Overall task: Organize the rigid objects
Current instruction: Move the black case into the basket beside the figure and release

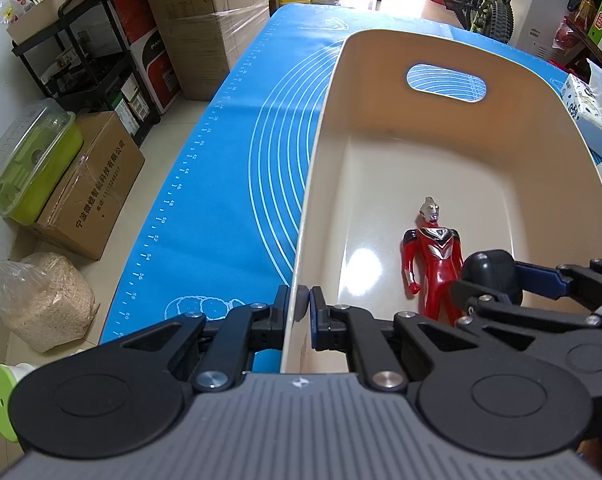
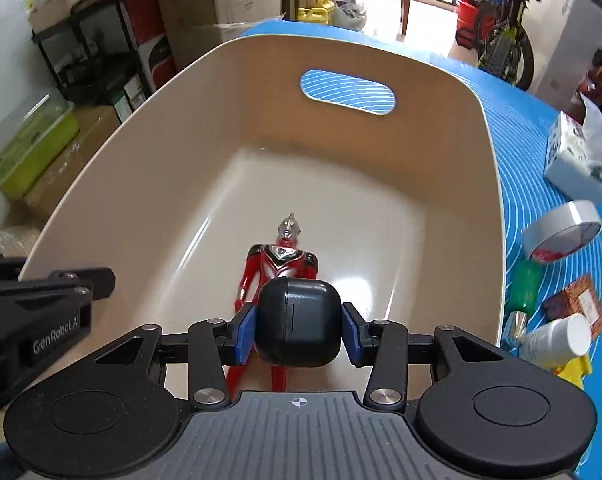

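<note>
Under my jaws a blue mat (image 1: 221, 184) is covering the table, boxes (image 1: 209, 24) crowding its far side. My left gripper (image 1: 304, 304) is clamping the tub (image 1: 441, 56) wall; my right gripper (image 2: 299, 326) is gripping a black case (image 2: 297, 318) above the red figure (image 2: 279, 264) inside.

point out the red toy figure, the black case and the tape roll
red toy figure (image 2: 281, 258): right wrist view, on its chest.
black case (image 2: 299, 322): right wrist view, middle of its front face, between the fingers.
tape roll (image 2: 561, 226): right wrist view, on its white outer band.
</note>
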A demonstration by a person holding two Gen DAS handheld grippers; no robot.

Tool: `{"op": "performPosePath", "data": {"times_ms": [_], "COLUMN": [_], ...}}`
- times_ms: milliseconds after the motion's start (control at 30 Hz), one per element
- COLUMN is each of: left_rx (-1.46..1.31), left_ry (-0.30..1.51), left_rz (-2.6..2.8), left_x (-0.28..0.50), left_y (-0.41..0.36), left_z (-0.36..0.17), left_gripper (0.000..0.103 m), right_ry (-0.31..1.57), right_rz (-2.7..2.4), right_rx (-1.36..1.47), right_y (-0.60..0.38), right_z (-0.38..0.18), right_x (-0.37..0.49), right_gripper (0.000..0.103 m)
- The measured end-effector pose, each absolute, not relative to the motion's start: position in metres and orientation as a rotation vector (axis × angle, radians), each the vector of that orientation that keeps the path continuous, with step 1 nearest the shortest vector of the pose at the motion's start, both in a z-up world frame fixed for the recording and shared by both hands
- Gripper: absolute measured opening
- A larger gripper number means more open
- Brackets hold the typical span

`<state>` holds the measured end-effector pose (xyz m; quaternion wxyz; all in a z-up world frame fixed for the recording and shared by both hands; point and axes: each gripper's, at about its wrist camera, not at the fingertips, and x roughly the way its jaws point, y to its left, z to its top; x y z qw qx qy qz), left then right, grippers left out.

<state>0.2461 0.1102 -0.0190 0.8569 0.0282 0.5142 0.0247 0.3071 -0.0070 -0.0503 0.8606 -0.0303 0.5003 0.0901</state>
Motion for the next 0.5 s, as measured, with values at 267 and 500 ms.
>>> {"op": "performPosePath", "data": {"times_ms": [267, 500], "left_rx": [0.063, 0.062], "left_ry": [1.084, 1.084], "left_rz": [0.053, 0.053], "left_x": [0.247, 0.247], "left_y": [0.11, 0.11], "left_z": [-0.02, -0.02], "left_gripper": [0.011, 0.012], "right_ry": [0.943, 0.845], "right_rz": [0.202, 0.148], "right_rx": [-0.058, 0.001], "right_y": [-0.022, -0.064], "right_z": [-0.015, 0.02], "right_x": [0.294, 0.285], "right_gripper": [0.065, 0.069]}}
